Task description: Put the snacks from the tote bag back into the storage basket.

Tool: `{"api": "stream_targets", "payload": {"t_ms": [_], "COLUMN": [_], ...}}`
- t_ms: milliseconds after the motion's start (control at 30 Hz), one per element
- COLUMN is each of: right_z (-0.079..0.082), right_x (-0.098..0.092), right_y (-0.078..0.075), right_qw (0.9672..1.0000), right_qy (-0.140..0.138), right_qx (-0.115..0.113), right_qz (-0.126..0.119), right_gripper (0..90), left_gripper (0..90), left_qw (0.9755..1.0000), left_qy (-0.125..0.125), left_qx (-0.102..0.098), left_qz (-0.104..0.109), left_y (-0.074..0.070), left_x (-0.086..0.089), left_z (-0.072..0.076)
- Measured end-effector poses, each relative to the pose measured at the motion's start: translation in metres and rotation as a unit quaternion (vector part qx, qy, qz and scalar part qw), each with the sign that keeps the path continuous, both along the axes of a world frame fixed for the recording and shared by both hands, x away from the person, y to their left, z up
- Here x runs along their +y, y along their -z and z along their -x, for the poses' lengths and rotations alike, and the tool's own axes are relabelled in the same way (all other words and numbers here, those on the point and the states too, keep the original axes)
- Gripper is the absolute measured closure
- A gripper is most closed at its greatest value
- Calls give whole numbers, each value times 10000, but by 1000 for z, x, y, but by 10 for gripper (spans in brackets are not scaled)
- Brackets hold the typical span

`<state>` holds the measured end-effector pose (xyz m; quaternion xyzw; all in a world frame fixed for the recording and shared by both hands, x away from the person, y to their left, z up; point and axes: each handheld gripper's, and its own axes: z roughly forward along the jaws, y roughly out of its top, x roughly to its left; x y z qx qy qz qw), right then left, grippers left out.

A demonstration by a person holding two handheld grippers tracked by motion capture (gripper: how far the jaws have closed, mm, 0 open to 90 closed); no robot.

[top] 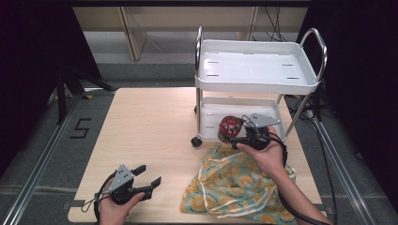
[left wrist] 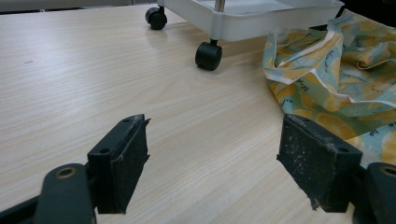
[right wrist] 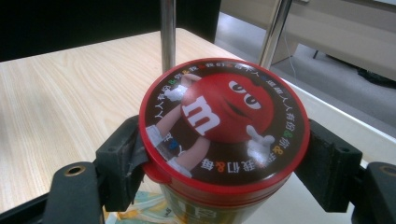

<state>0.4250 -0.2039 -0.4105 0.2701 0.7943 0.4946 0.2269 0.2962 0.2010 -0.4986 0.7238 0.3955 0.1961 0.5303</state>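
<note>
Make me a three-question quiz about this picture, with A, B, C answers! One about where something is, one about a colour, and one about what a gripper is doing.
1. Where is the candy tub?
A. on the cart's top shelf
B. by the cart's lower shelf
C. under the cloth

2. What colour is the tub's lid?
A. red
B. blue
C. white

3. What is the left gripper doing?
A. squeezing the cloth
B. holding a cart wheel
C. open and holding nothing

Answers:
1. B: the high view shows the right gripper holding the tub at the lower shelf of the cart.
2. A: the right gripper view shows a red rim and a red character.
3. C: its fingers stand wide apart above bare table, beside the flowered cloth.
</note>
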Motion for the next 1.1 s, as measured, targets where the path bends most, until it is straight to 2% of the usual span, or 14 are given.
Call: {"api": "stream_targets", "payload": {"t_ms": [33,67,133,200,267,400,500,567,633,700,767,900,1000,1100], "right_z": [0,2,-1,-2,-1,-3,-3,-5,-5,-6,-5,-8,-6,-8], "right_x": [1,2,2,2,3,4,5,4,5,5,6,7,9,9], "right_y": [0,0,1,0,0,-1,-1,-2,-2,-3,-3,-3,-3,-4], "right_qw": [10000,9997,9999,10000,9999,10000,9998,10000,9999,9999,9998,9999,9997,9999], "right_qy": [-2,38,-59,4,9,-68,-51,-29,-73,-101,-59,-90,-24,-16], "right_qx": [29,212,126,21,112,44,162,6,133,69,180,89,225,151], "right_qz": [-31,-63,-52,-13,-61,-6,-48,26,5,57,-3,13,-22,-1], "right_gripper": [263,263,263,263,263,263,263,263,263,263,263,263,263,263], "left_gripper": [234,234,234,234,234,234,234,234,234,234,234,234,234,234], "left_qw": [10000,10000,10000,10000,10000,10000,10000,10000,10000,10000,10000,10000,10000,10000], "left_qy": [-1,-2,-1,-1,5,8,2,4,4,6,5,6,0,11], "left_qx": [-2,-4,-3,-2,-2,-3,-1,-1,1,-4,1,-4,2,-1], "left_qz": [0,2,4,4,-3,-5,0,2,3,2,3,6,13,3], "left_y": [0,0,0,0,0,0,0,0,0,0,0,0,0,0], "left_x": [0,0,0,0,0,0,0,0,0,0,0,0,0,0], "left_z": [0,0,0,0,0,0,0,0,0,0,0,0,0,0]}}
